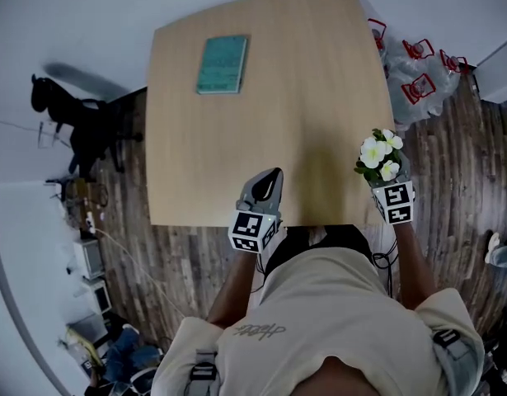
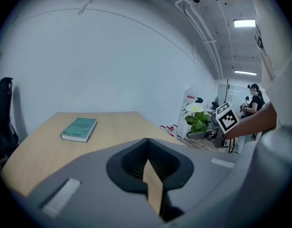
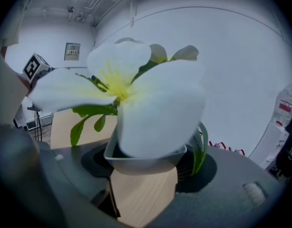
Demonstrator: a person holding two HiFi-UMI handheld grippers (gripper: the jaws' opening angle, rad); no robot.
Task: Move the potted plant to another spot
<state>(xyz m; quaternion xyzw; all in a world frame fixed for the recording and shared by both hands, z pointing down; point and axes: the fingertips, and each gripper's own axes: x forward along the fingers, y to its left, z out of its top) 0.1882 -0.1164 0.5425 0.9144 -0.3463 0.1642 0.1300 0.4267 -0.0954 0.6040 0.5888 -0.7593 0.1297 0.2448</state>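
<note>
potted plant (image 1: 378, 155), held by right gripper (image 1: 391, 186)

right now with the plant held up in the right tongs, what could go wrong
The white-flowered plant in its grey pot is held in the right tongs near the right edge of the light wooden table; a slip could drop it onto the dark plank floor. Its blooms fill the right gripper view, so judging the landing spot may be hard.
</note>
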